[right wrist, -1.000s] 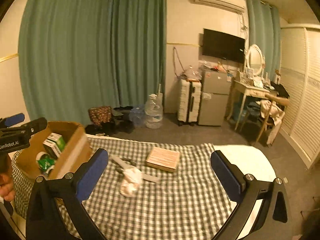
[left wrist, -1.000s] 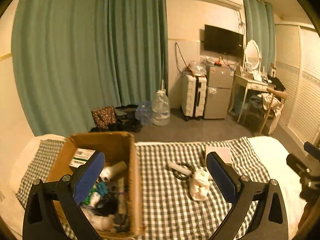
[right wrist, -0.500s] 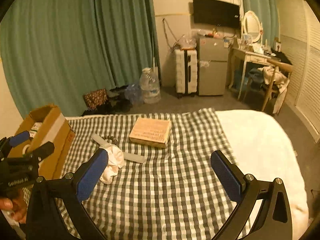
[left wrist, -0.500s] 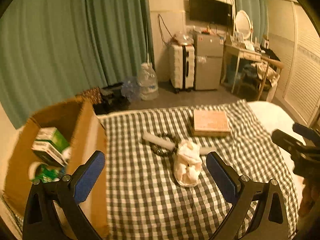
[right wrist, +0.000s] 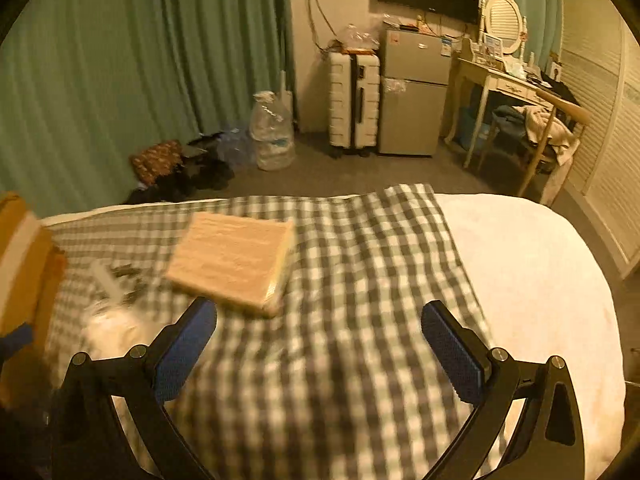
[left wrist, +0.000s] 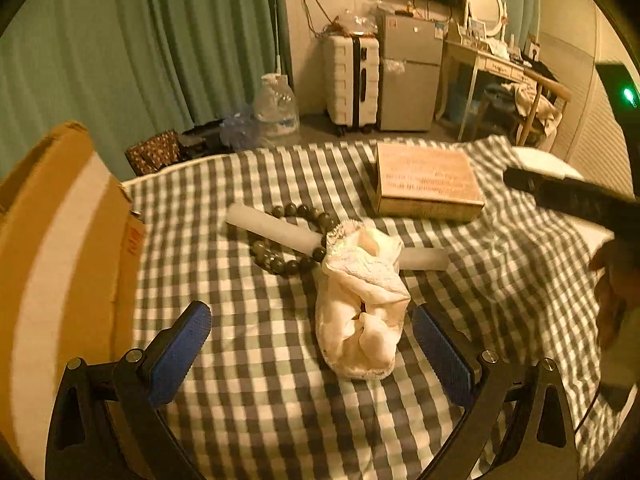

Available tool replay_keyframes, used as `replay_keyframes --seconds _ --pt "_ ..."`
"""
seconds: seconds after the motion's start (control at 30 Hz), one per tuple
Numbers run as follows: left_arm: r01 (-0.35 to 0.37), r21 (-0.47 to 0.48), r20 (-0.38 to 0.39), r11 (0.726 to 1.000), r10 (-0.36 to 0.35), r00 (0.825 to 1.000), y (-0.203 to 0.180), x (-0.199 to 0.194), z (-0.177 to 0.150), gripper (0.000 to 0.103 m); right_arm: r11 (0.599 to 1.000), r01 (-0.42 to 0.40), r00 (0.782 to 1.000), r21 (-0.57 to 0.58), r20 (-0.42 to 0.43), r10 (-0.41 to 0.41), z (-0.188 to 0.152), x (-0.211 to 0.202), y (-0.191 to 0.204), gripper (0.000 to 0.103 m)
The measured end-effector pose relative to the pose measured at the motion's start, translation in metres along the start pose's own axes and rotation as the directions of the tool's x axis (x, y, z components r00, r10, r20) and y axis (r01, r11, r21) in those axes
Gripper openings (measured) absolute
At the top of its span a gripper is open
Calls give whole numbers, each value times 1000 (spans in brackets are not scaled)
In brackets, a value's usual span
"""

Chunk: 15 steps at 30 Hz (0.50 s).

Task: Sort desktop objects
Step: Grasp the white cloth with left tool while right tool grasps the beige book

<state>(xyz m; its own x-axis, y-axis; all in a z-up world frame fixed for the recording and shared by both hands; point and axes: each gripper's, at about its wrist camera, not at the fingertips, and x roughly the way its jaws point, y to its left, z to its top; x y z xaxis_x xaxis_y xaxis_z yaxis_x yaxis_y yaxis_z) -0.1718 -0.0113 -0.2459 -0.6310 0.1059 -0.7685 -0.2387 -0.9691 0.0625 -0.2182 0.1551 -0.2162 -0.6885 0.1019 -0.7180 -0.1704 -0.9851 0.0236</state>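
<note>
A crumpled white cloth (left wrist: 362, 308) lies on the checked sheet (left wrist: 256, 392), its near end between the open blue pads of my left gripper (left wrist: 316, 352). Behind it a dark bead bracelet (left wrist: 288, 240) rests under a white stick (left wrist: 276, 230). A flat tan box (left wrist: 426, 180) sits farther back right. My right gripper (right wrist: 320, 344) is open and empty just short of that tan box (right wrist: 236, 260); the cloth (right wrist: 112, 328) is a blur at its left. The cardboard box (left wrist: 60, 248) stands at the left edge.
The other gripper's black body and a hand (left wrist: 616, 304) show at the right of the left wrist view. A bare white mattress (right wrist: 528, 288) extends right of the sheet. Beyond the bed are curtains, a water jug (right wrist: 272, 136), a suitcase, a fridge and a dressing table.
Both grippers have dropped toward the bed and moved forward. The left one swung away from the cardboard box to the cloth; the right one closed in on the tan box.
</note>
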Motion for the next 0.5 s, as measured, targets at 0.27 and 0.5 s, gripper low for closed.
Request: replay_keyframes --seconds 0.27,0.5 --pt "16 -20 -64 1000 -17 998 -2 35 -3 92 985 156 987 -73 -22 -158 15 46 -14 103" --pt "131 -40 -109 991 -135 985 2 43 -9 37 982 108 991 -153 -56 -117 4 61 -6 103"
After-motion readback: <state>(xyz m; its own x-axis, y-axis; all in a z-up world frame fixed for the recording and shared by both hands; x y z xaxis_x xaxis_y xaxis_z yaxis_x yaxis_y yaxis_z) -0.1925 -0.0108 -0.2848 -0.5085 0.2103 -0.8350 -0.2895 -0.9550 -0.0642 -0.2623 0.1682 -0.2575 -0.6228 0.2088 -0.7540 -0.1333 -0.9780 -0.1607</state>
